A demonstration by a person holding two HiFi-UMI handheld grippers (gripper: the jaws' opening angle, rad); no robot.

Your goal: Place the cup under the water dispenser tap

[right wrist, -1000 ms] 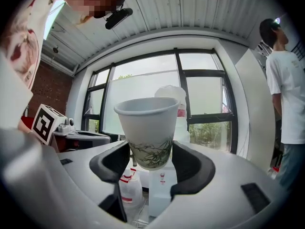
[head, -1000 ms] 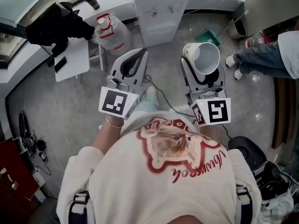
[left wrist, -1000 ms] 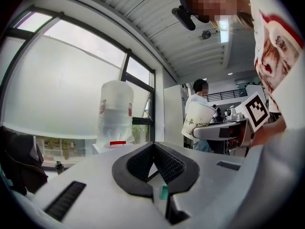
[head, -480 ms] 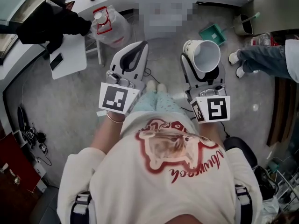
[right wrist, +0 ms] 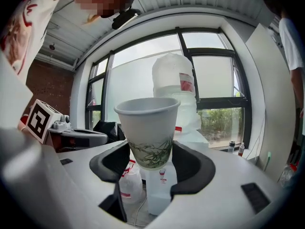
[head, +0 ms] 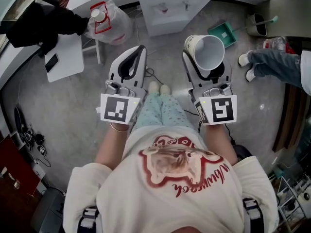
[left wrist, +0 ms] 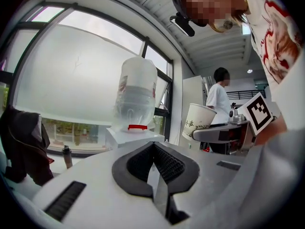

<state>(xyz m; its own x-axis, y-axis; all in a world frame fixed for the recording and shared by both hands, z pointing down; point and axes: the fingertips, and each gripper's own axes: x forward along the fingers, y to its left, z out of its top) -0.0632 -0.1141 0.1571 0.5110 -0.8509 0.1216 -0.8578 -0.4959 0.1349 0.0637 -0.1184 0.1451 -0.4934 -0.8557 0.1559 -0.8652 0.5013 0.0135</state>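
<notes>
While the person holds both arms out in front, the right tool [right wrist: 151, 165] pinches a white paper cup printed with green bamboo leaves [right wrist: 148, 128]. Its black padded jaws stand wide and press the cup's lower half from either side. The cup sits upright between them, mouth up and empty, with its upper half rising clear above the jaws. To the right tool's left, the left tool [left wrist: 153, 168] has its ribbed black pads pressed together with nothing between them, and it points the same way.

Well below both tools lies the grey speckled floor [head: 73, 106]. Straight ahead of the right tool stands the white box-shaped water dispenser [head: 170, 13], with a large clear plastic bottle [right wrist: 174, 82] upended on top. Two small taps [head: 164, 7] show on its front face, well apart from the cup. Ahead of the left tool and off to its left, a spare clear water jug with a red handle [head: 108, 25] rests on the floor beside the dispenser.

I judge the step in hand to be the carry towards the dispenser, since the cup is gripped but not yet near a tap. The next move calls for bringing the right tool forward and lower and keeping the cup level. The mouth then has to be centred beneath one spout before the jaws spread. I cannot tell which tap is meant. The paper wall looks soft, so the pinch should stay light.
</notes>
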